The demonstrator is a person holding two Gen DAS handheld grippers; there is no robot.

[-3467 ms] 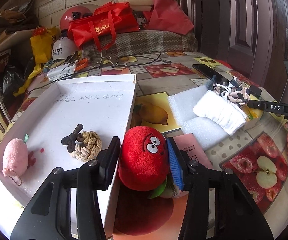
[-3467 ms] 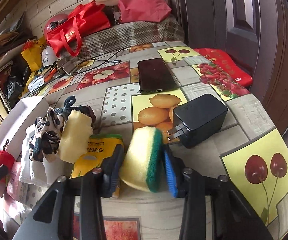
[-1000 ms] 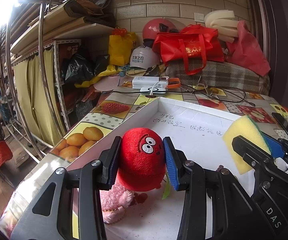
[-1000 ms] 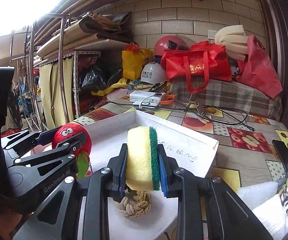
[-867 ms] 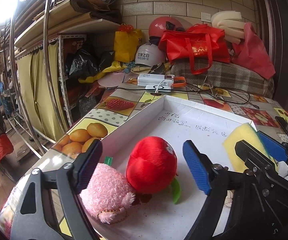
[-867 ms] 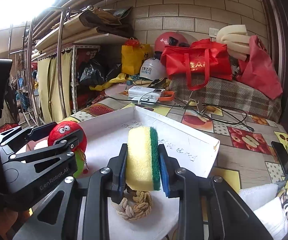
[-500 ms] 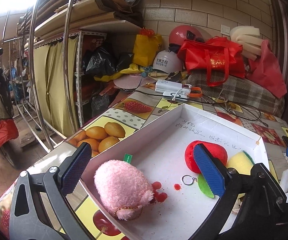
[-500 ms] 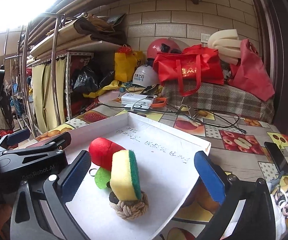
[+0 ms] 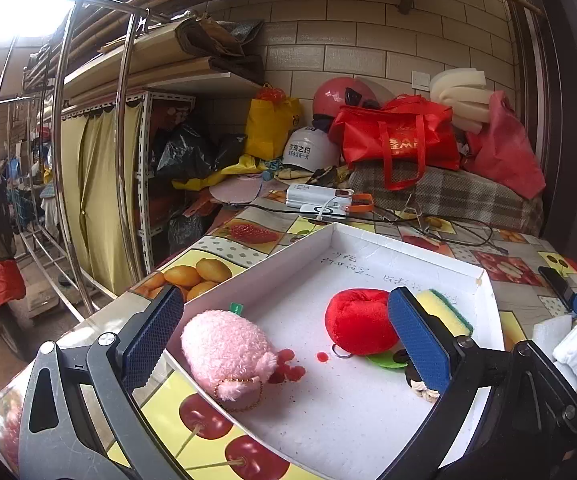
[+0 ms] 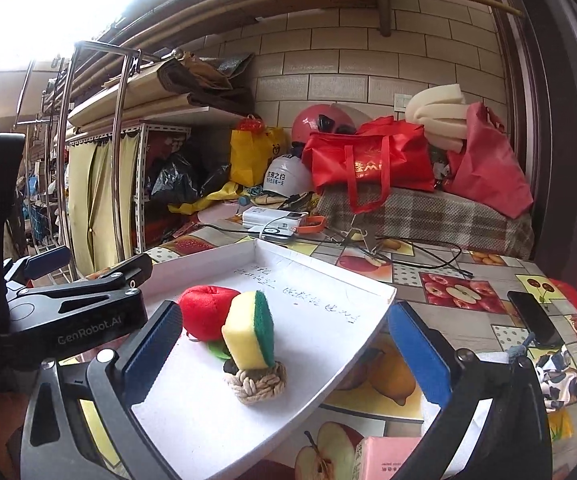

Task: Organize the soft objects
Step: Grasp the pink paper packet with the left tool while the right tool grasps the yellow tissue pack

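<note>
I am reading "GenRobot.AI" in pale letters along the black arm of my left claw [image 10: 88,280], seen from the right wrist camera. A white helmet [image 10: 286,176] by the wall is showing a line of dark Chinese characters with smaller print below, too small to make out. The red bag [image 10: 368,160] is carrying gold characters I cannot read. Handwritten lines are running across the floor of the white tray [image 10: 328,280], illegible.

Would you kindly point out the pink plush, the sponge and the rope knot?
pink plush [image 9: 224,340], left wrist view, middle of its fuzzy body.
sponge [image 10: 244,330], right wrist view, yellow face.
rope knot [image 10: 258,382], right wrist view, braided top.
</note>
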